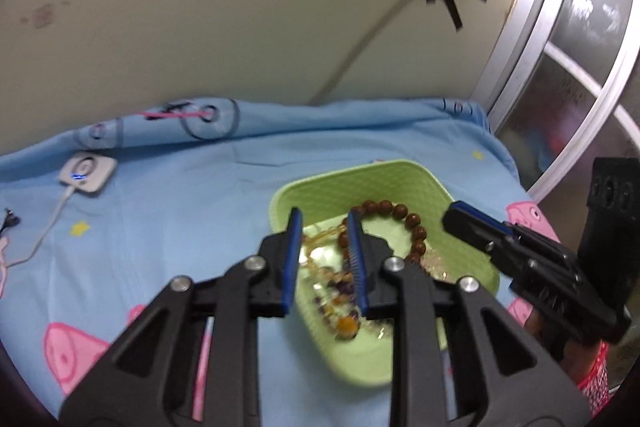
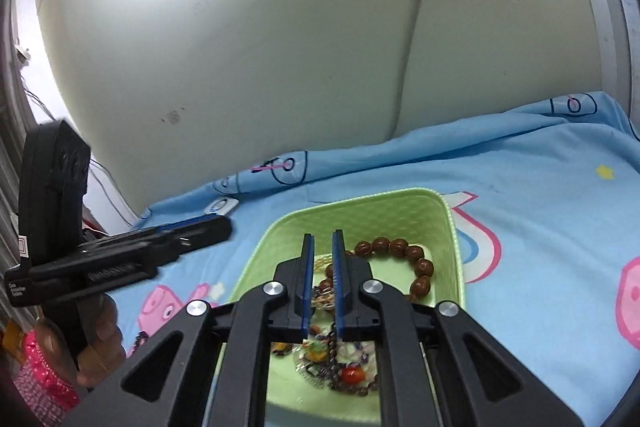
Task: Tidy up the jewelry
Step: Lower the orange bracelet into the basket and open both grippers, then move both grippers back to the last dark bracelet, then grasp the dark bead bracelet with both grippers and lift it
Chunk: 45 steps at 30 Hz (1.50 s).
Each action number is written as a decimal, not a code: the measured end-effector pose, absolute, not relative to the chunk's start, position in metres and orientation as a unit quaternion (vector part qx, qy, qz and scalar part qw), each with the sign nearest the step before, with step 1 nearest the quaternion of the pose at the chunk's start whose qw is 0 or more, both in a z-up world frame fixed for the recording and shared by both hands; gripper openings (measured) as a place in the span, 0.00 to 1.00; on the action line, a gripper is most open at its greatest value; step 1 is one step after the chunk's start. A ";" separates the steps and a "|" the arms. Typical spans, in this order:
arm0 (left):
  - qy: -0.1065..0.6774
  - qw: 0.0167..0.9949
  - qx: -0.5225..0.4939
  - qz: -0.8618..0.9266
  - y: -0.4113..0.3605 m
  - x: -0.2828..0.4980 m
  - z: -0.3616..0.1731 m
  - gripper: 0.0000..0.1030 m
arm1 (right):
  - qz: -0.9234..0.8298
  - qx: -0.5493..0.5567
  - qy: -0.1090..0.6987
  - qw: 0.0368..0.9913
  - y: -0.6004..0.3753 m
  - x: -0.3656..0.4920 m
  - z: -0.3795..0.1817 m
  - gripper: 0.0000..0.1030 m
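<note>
The blue cartoon sheet lies under both tongs, and the green tray sits on it right below their tips. The left tongs are spread apart and hang over the tray, and the right tongs are a little apart with a dark chain hanging between them. The brown bead bracelet lies in the tray just past the tips, little mixed beads pile under the tongs, and a small white box with a wire sits far left.
</note>
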<state>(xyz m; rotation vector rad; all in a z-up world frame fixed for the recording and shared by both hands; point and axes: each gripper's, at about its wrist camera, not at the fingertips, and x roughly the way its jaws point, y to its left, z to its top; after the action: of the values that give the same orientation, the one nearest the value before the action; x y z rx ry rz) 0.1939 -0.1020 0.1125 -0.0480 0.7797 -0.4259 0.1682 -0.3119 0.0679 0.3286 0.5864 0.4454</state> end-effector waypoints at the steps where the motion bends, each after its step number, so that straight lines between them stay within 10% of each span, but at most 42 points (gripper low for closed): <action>1: 0.370 0.906 -0.032 -0.203 -0.087 0.185 0.115 0.21 | 0.221 0.159 0.285 0.919 -0.311 0.165 0.068 0.00; 18: 0.433 0.897 -0.084 -0.009 0.138 0.076 0.050 0.24 | 0.399 0.084 0.376 0.832 -0.154 0.104 0.032 0.00; 39: 0.439 0.894 -0.046 -0.080 0.104 0.059 0.010 0.31 | 0.407 -0.046 0.420 0.810 -0.028 0.099 0.005 0.00; 45: 0.423 0.902 -0.040 -0.075 0.105 0.050 0.007 0.09 | 0.400 -0.089 0.417 0.811 -0.006 0.099 -0.003 0.00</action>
<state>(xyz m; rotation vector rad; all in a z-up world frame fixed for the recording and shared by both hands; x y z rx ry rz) 0.0504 0.1048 0.0069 -0.0825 0.8737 -0.1547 0.0988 -0.0064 -0.0032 -0.1900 0.8917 0.8547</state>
